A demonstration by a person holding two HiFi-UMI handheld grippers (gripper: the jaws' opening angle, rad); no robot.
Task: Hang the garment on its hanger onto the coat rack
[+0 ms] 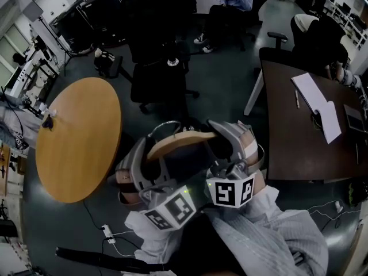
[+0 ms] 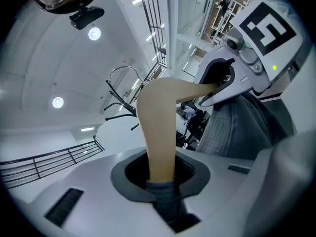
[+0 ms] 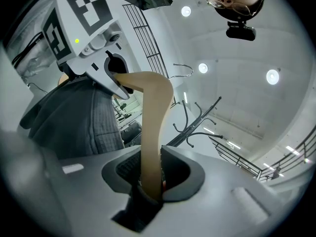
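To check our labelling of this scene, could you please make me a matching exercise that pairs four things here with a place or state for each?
Things:
1. hanger
2. round table
3. dark desk
4. coat rack

Places or states:
A. carries white papers
B. held at one end by the left gripper, at the other by the right gripper
C. light wood, at the left of the head view
D. dark curved hooks beyond the right gripper's jaws

Pairs: 1-B, 2-C, 3-A, 4-D.
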